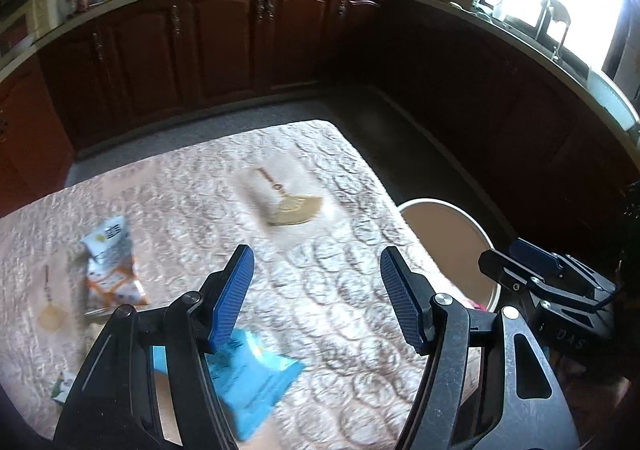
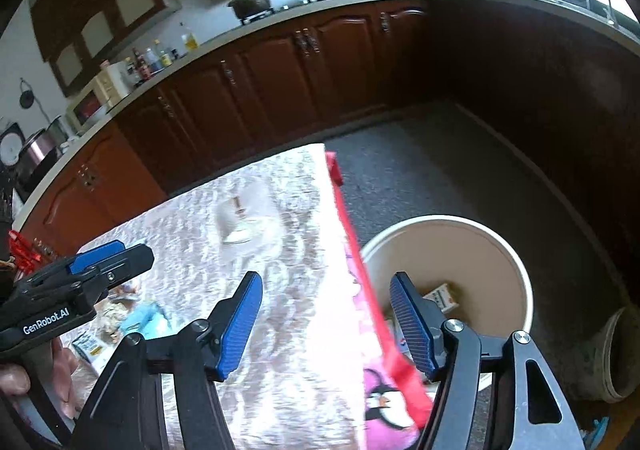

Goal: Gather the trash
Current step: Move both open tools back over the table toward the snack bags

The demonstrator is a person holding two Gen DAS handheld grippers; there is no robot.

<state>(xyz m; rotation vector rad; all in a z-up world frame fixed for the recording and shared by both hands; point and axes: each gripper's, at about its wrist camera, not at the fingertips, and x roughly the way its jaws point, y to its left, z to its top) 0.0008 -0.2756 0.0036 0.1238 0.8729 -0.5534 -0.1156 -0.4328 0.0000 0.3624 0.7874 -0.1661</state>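
A: Trash, largest down: bin (image 2: 516, 270) on the floor just off the desk (image 1: 328, 282) edge, a carton (image 2: 442, 296) already in it. On the desk: blue wrapper (image 1: 256, 374) under the left gripper (image 1: 316, 298), white-and-orange packet (image 1: 112, 270) further left.

B: Grippers?

A: Left gripper about half open, empty. Right gripper (image 2: 326, 324) likewise, straddling the desk edge, nothing held.

B: Risks?

A: I'd judge the light wrappers may slide on the cloth and slip the pads. A throw from the desk could miss the bin.

B: Unclear?

A: Motion blur. Small scraps at the left edge are unreadable; the bin floor is partly hidden by a finger.
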